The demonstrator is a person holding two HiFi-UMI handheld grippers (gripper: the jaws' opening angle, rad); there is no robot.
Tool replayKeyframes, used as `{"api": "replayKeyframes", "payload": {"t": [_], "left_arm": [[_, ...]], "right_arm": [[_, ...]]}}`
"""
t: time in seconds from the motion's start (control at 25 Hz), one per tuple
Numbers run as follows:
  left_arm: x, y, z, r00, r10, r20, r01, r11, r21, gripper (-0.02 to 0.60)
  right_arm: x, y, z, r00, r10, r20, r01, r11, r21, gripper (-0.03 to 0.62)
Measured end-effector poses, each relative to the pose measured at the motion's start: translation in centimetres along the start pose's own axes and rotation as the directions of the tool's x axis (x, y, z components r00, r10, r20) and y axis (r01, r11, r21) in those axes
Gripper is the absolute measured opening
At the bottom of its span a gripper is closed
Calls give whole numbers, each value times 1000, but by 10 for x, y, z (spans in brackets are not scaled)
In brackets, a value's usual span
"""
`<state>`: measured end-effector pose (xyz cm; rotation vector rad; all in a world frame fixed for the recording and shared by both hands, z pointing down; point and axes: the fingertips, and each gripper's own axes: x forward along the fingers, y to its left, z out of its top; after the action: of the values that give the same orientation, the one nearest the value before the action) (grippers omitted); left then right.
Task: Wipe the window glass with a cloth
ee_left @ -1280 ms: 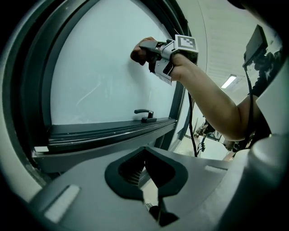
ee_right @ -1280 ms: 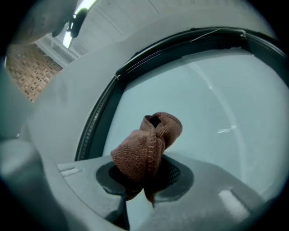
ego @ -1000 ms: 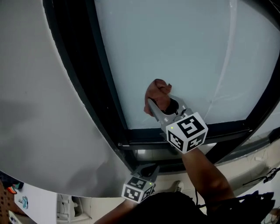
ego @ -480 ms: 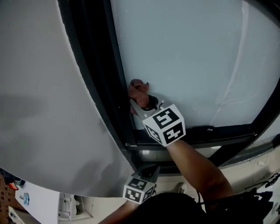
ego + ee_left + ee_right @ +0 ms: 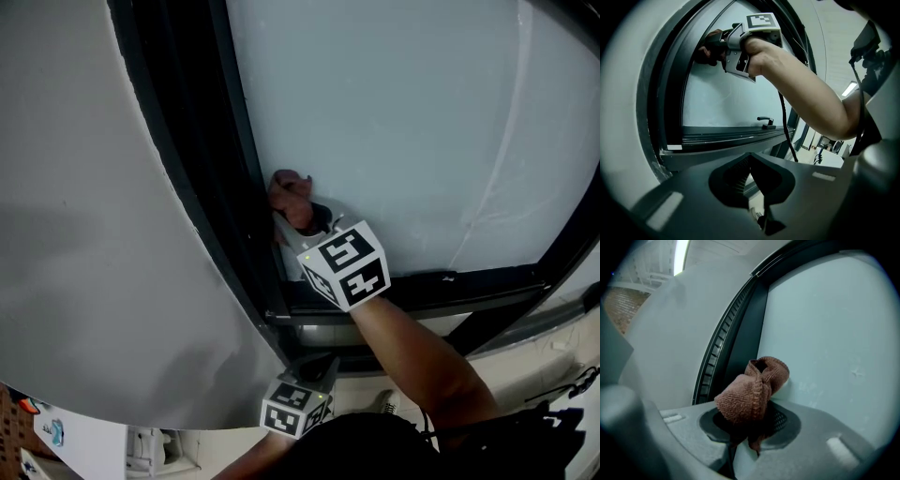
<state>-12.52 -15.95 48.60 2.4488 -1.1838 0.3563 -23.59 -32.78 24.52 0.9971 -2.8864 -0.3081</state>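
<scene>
A brown cloth [image 5: 289,195] is bunched in my right gripper [image 5: 300,217], which is shut on it. The cloth presses on the pale window glass [image 5: 394,122] low down, right beside the dark left frame [image 5: 187,122]. In the right gripper view the cloth [image 5: 752,390] bulges out between the jaws and touches the glass [image 5: 834,333] next to the frame [image 5: 740,343]. My left gripper [image 5: 321,364] hangs lower, under the sill, shut with nothing in it. The left gripper view looks up at the right gripper [image 5: 712,44] and the cloth [image 5: 704,48].
A grey curved wall [image 5: 84,234] runs along the frame's left side. The dark bottom frame and sill [image 5: 441,286] lie just under the cloth. A window handle [image 5: 766,123] sits on the lower frame. A cable [image 5: 783,122] hangs from the right gripper.
My right gripper has slid the cloth leftward across the glass, from mid-pane to the left frame. The left gripper has stayed under the sill.
</scene>
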Motion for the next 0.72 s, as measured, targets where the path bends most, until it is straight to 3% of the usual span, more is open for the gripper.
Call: {"api": "replayKeyframes", "payload": {"t": [0.72], "left_arm": [[10,-13,1,999,-40,-14,40,999,19,17]], "right_arm": [[-48,-43,-14,996,-86,-19,86,996,27,92]]}}
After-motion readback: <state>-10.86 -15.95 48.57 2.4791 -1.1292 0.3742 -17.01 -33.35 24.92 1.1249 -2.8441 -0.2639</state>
